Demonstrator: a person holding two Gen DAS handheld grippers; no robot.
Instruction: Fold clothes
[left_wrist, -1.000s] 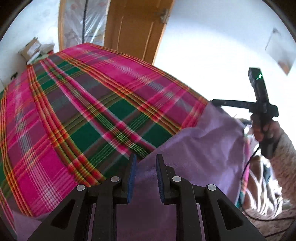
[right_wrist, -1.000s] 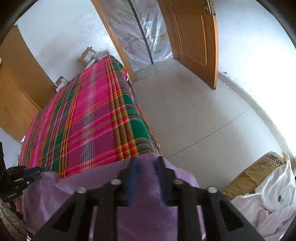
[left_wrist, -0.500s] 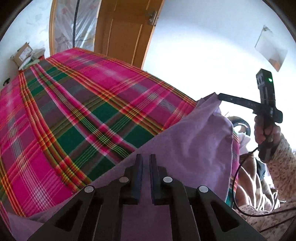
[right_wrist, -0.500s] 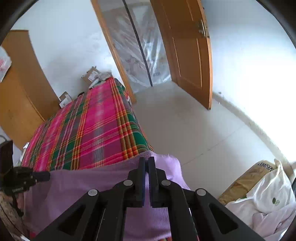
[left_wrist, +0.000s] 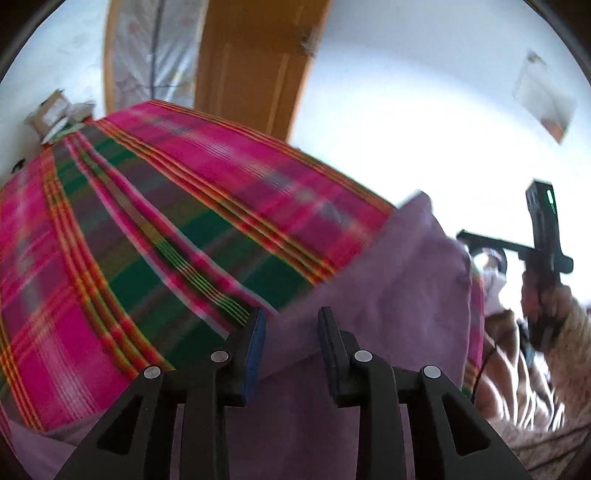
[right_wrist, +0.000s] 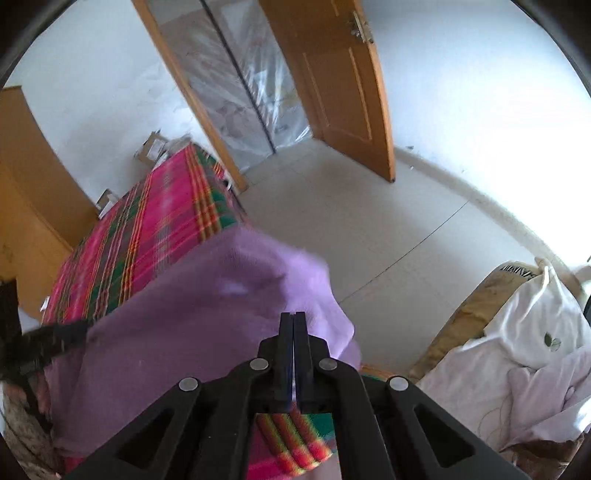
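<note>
- The purple cloth (left_wrist: 388, 280) lies on the plaid bed (left_wrist: 147, 229), at its near end.
- The left gripper (left_wrist: 291, 328) has its fingers (left_wrist: 258, 332) spread apart, released, with the cloth lying beneath and past them.
- The right gripper (right_wrist: 293, 325) has its fingers clenched together at the cloth's (right_wrist: 207, 295) near edge; whether fabric is pinched between them cannot be told.

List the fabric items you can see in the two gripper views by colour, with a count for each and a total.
Purple garment: 1
Pink-and-green plaid bedspread: 1
White bedding with a small leaf print: 1
Total: 3
</note>
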